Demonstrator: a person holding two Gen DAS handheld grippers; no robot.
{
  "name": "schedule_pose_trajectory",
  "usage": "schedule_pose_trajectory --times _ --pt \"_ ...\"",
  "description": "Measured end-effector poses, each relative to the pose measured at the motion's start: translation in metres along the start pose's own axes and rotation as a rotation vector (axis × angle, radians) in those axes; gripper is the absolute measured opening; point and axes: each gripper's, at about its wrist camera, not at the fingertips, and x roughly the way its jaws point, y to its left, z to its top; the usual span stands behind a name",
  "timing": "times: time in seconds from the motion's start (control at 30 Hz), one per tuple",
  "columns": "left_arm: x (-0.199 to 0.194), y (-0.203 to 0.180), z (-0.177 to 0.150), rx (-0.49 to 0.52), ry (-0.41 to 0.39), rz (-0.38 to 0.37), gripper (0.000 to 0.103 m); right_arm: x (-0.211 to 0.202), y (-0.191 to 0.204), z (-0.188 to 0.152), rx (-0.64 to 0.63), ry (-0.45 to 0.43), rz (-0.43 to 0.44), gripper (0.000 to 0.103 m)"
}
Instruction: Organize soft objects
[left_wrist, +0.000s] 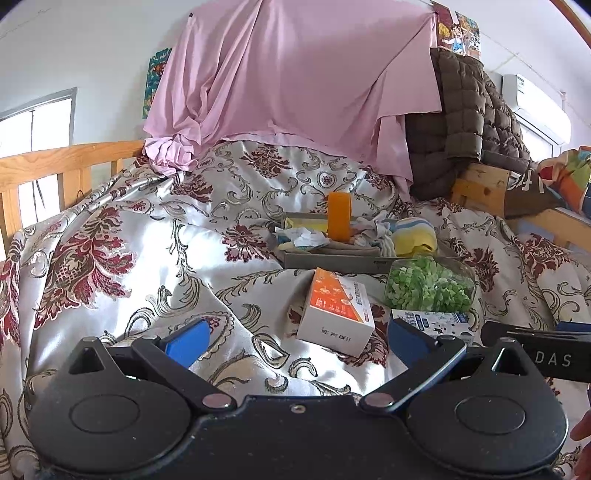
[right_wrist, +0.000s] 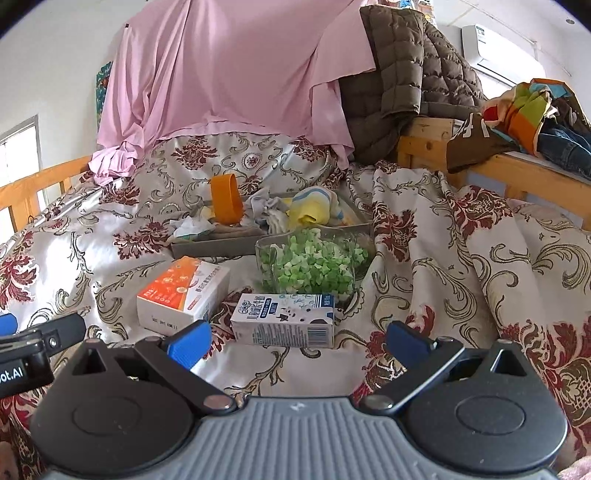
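A grey tray (left_wrist: 332, 263) (right_wrist: 207, 248) sits on the floral bedspread and holds several crumpled socks and cloths, among them a yellow striped one (left_wrist: 413, 236) (right_wrist: 314, 208), plus an upright orange band (left_wrist: 339, 216) (right_wrist: 226, 199). My left gripper (left_wrist: 299, 338) is open and empty, low over the bedspread, short of an orange and white box (left_wrist: 334, 310) (right_wrist: 183, 293). My right gripper (right_wrist: 299, 341) is open and empty, just short of a milk carton (right_wrist: 284, 319) (left_wrist: 432, 321).
A clear container of green bits (left_wrist: 430, 282) (right_wrist: 312, 266) stands between the carton and the tray. A pink sheet (left_wrist: 291, 74) and a brown quilted jacket (left_wrist: 465, 110) hang at the back. Wooden bed rails (left_wrist: 48, 166) (right_wrist: 517, 173) border both sides.
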Motion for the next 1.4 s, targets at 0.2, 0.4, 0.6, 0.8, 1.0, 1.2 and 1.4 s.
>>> schedule_pose_trajectory --times 0.2,0.4,0.6,0.8,1.0,1.2,1.4 --pt "0.0012 0.0019 -0.0013 -0.013 0.013 0.004 0.102 0.0005 -0.0002 -0.0001 -0.004 0.003 0.001 0.103" --pt "0.0015 0.0024 -0.0015 -0.008 0.014 0.004 0.102 0.0004 0.0002 -0.0001 -0.002 0.003 0.000 0.103" --pt "0.0026 0.0040 -0.0034 -0.006 0.017 0.012 0.102 0.0005 0.0001 -0.0001 -0.003 0.003 0.000 0.103" --pt "0.0027 0.0033 -0.0050 0.001 0.018 0.023 0.102 0.0004 0.0002 0.0000 -0.004 0.003 0.000 0.103" --pt "0.0027 0.0046 -0.0053 -0.002 0.018 0.035 0.102 0.0000 0.0004 0.0001 -0.004 0.002 0.000 0.103" --pt "0.0024 0.0052 -0.0048 -0.002 0.017 0.040 0.102 0.0011 0.0001 -0.0003 -0.005 0.002 0.001 0.103" --pt "0.0026 0.0055 -0.0054 -0.003 0.019 0.043 0.102 0.0012 0.0001 -0.0003 -0.005 0.003 0.001 0.103"
